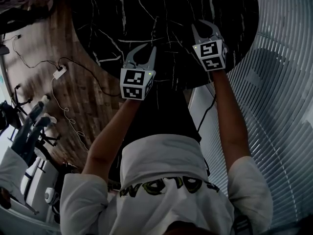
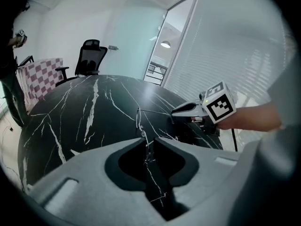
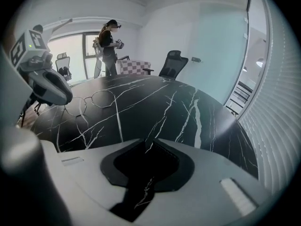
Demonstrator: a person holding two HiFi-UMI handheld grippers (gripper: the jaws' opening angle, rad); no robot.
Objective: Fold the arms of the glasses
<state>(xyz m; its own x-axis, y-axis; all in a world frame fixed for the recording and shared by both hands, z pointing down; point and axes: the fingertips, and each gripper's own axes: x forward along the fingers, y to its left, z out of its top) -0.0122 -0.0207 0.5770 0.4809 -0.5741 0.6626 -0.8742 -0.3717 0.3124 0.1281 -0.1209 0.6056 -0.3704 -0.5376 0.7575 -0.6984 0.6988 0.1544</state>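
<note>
Head view: the left gripper (image 1: 150, 47) and the right gripper (image 1: 199, 24) reach out over a black marble table (image 1: 161, 13), apart from each other, the right one farther out.

Left gripper view: its jaws are clenched on the thin wire glasses (image 2: 139, 121) over the table. One arm of the glasses stretches sideways to the right gripper's tip.

Right gripper view: its jaws are drawn together with nothing between them. The two round lenses show just beside the left gripper. An office chair (image 3: 171, 62) stands beyond the table.
</note>
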